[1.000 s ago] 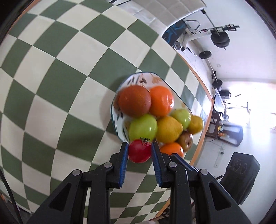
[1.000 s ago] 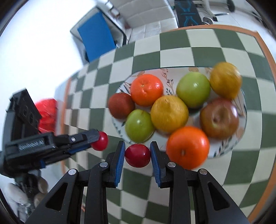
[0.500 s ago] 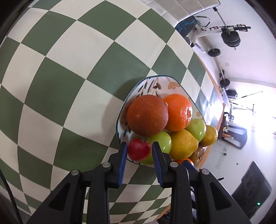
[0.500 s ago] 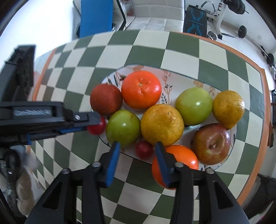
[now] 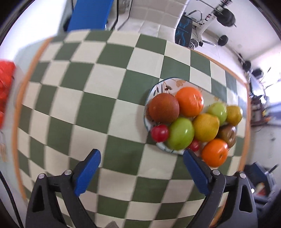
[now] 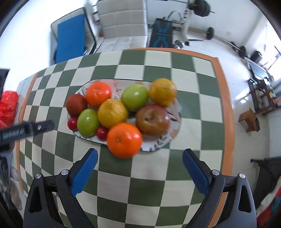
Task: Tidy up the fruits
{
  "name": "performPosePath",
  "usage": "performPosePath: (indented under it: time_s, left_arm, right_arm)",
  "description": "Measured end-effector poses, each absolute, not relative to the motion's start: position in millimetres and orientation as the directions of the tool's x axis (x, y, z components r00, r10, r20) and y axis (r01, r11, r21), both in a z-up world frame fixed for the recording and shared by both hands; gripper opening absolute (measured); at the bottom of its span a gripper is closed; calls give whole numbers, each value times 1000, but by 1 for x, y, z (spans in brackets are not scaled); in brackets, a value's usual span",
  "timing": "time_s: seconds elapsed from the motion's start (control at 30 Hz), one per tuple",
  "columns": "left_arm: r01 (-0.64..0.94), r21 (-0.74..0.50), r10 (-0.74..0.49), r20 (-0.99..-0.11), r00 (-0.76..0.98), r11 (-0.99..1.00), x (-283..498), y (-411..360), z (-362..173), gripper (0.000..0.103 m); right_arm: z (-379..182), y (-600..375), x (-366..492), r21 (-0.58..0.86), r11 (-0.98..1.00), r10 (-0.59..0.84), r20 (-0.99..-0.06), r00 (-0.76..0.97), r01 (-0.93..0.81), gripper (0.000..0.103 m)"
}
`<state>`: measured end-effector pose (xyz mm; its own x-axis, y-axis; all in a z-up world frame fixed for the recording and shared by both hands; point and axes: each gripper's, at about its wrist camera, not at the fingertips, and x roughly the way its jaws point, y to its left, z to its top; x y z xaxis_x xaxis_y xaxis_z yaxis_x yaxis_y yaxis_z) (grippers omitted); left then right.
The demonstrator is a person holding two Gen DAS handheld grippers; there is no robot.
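Note:
A patterned plate (image 6: 158, 143) (image 5: 171, 82) on the checkered table holds several fruits: oranges, green apples, yellow fruits, a brown-red apple and a dark red fruit. Two small red fruits lie on its near rim, one (image 5: 160, 133) (image 6: 72, 122) at the left end, the other (image 5: 194, 145) (image 6: 102, 133) between a green apple (image 6: 87, 122) and the front orange (image 6: 124, 139). My left gripper (image 5: 141, 161) is open and empty, back from the plate's left end. My right gripper (image 6: 140, 160) is open and empty above the table just in front of the plate. In the right wrist view the left gripper's arm shows at the left.
The green and cream checkered cloth (image 5: 84, 91) has an orange border. Something red (image 6: 7, 105) sits off the table's left end. Beyond the table are a blue chair (image 6: 70, 38), a white sofa (image 6: 123, 29) and weight equipment (image 6: 196, 10).
Both grippers let go of their small red fruits on the plate's near rim, opened wide and drew back from the plate.

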<state>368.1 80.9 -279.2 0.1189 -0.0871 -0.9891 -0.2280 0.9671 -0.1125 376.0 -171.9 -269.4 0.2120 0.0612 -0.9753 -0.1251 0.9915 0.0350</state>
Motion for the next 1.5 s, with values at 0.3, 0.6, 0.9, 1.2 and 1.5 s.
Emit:
performPosePath:
  time_s: [0.3,0.6,0.9,1.2,1.5]
  left_arm:
    - [-128,8,37,-973,230,992,333,56,-240,100]
    - [-109,-1,35,-943,330,994,301,41,-189,100]
    - [-95,-21,23,-897,442,995,258,34,-130,100]
    - [-68,-21,18,-854,520,997,209,32,-73,100]
    - [-39,-9,15,-812,584,999,169,25,-27,100]
  right_arm:
    - [-240,-181,344,-13,998,8,-949,316,-63,99]
    - [-199,-199,312,17,1000,21,-927,373,-13,99]
    - [-128,-207,259,26,1000,27,-879,476,-10,99]
    - [-55,-203,202,52,998,66,-828,557,-41,99]
    - [2,-199,154,69,996,93,-785,612,-63,99]
